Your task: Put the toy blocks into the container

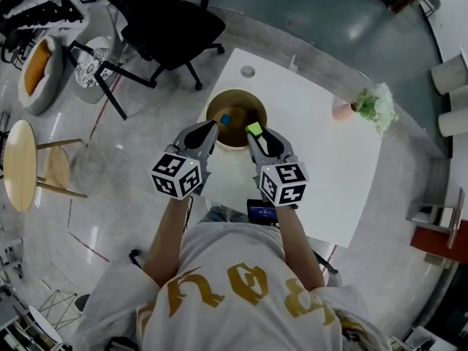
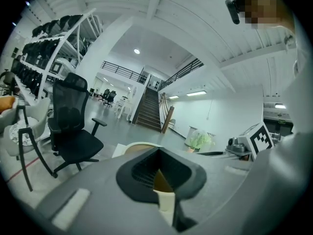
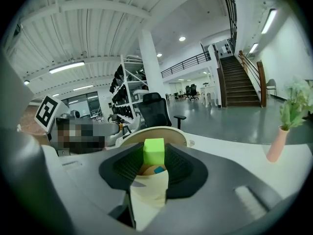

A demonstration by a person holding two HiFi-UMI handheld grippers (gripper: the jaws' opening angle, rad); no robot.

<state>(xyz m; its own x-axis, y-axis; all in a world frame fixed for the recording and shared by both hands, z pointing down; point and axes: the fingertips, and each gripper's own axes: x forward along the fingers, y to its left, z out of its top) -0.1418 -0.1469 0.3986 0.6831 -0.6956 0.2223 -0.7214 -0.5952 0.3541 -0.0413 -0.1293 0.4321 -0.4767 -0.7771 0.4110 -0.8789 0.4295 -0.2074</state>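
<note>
The fingers (image 2: pixel 144 173) hide most of the container (image 2: pixel 137 147).

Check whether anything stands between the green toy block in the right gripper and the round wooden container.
Nothing visible does. The right gripper holds the green cube-shaped toy block in its fingers at the near rim of the round tan wooden container, whose open mouth holds only a small blue block.
</note>
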